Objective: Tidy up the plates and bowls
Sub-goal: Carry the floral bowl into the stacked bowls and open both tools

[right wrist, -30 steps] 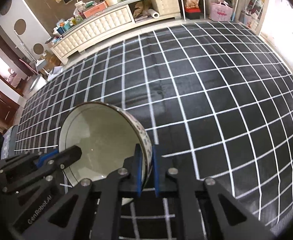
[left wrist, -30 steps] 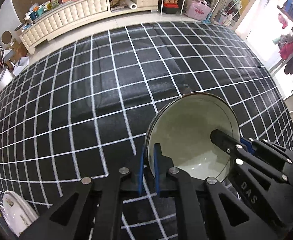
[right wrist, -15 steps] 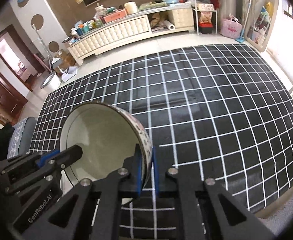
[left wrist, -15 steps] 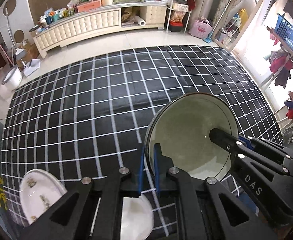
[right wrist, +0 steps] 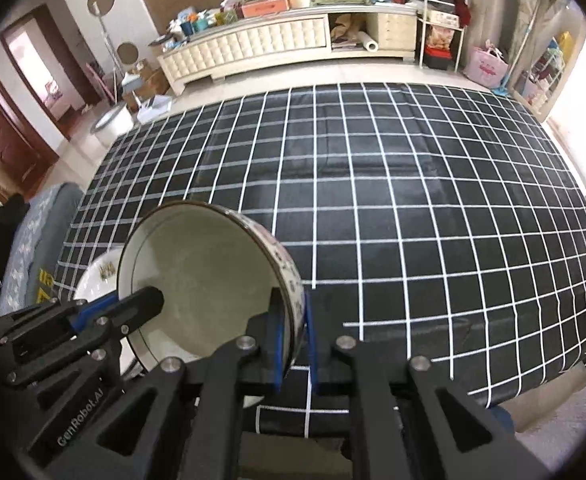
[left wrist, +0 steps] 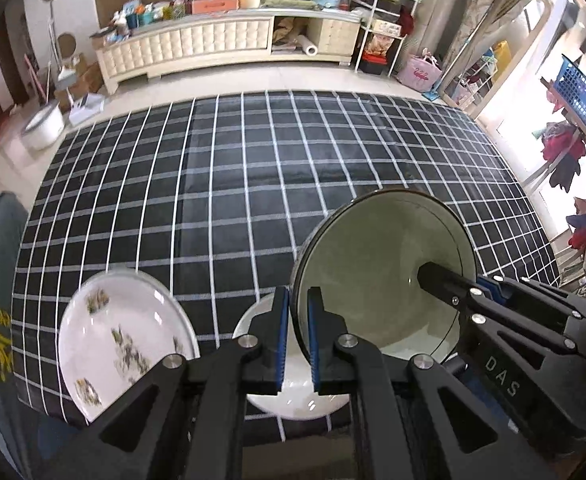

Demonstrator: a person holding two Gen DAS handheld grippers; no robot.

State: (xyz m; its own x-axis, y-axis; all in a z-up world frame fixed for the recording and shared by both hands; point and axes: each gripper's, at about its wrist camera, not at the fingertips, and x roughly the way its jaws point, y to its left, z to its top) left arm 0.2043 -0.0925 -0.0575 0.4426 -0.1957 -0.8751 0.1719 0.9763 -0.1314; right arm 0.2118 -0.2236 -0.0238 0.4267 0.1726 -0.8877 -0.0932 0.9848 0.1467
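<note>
While both tongs clamp opposite rims of the bowl (left wrist: 377,280), left gripper (left wrist: 295,336) reads "GenRobot.AI". Right gripper (right wrist: 295,344) reads "DAS"; flowered plate (left wrist: 117,344) lies below.

The desk (left wrist: 233,184) wears black cloth gridded white. The bowl (right wrist: 213,280) is cream inside, floral outside. The white plate (left wrist: 121,340) carries green sprigs.

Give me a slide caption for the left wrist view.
Both grippers pinch one bowl above two plates on checked cloth.
</note>
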